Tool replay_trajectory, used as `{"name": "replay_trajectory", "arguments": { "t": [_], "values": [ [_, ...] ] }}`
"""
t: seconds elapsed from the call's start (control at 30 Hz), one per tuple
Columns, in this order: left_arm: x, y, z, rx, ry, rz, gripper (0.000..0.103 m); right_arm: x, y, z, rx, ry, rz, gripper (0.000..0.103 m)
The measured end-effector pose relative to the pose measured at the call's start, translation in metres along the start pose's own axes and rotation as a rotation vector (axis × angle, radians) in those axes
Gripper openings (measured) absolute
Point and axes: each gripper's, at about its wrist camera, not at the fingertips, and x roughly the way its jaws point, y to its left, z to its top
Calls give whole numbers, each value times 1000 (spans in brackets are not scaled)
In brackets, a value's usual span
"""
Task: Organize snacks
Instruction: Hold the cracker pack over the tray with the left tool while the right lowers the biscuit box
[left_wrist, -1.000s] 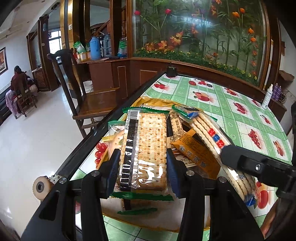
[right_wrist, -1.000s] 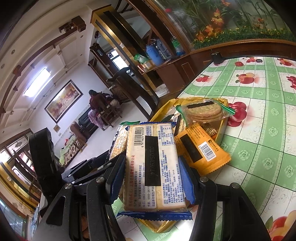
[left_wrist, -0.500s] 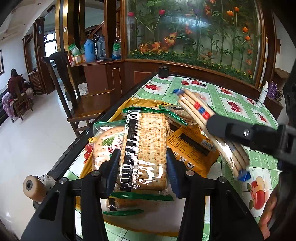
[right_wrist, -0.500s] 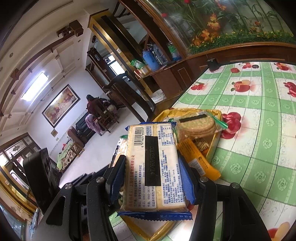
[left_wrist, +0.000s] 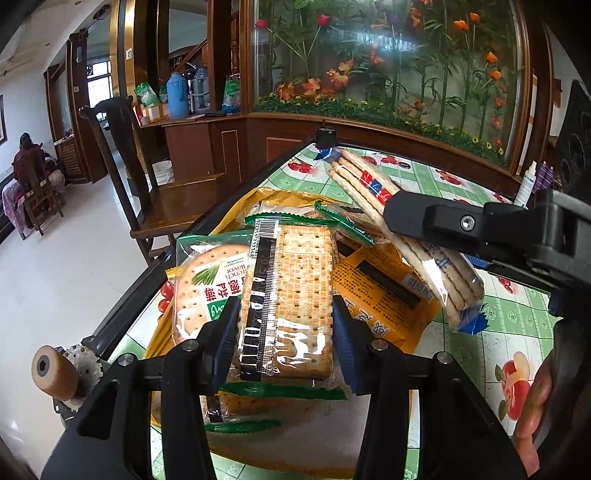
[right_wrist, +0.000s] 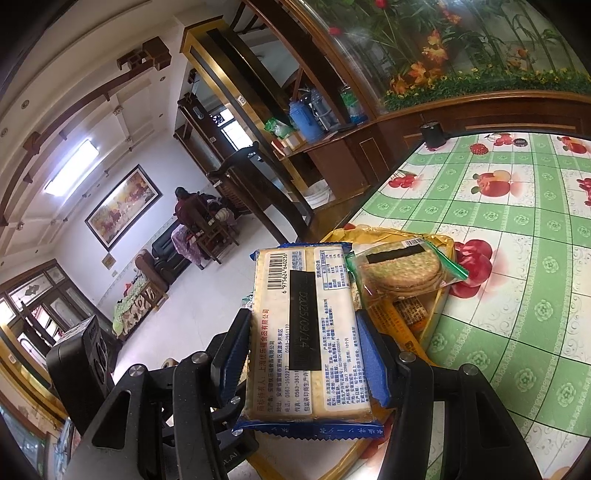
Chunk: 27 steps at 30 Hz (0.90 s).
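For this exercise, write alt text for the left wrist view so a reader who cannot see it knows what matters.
The left gripper is shut on a green-edged cracker pack above a yellow tray of snack packets on a green fruit-print table. At right, the right gripper holds a blue-edged biscuit pack tilted over the tray.

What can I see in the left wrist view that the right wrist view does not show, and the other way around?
Only the left wrist view shows the left gripper shut on a green-edged cracker pack, and a round cracker pack with a chive picture beside it. Only the right wrist view shows the barcode face of the blue-edged cracker pack and a wall painting. Both show the right gripper shut on that blue-edged pack, the yellow tray, the orange packet and the green fruit-print tablecloth.
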Motion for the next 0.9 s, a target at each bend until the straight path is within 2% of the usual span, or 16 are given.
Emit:
{"name": "replay_trajectory", "arguments": {
  "t": [0.2, 0.47, 0.57, 0.9],
  "values": [
    [4, 1, 0, -7, 3, -3, 46, 5, -2, 2, -2, 8, -6, 56],
    [0, 1, 6, -39, -16, -88, 46, 15, -3, 21, -10, 6, -10, 56],
    [8, -1, 7, -38, 2, -87, 46, 21, -4, 33, -20, 10, -15, 56],
    [8, -8, 2, -22, 13, -85, 46, 72, -8, 55, -48, 112, -46, 56]
  ]
}}
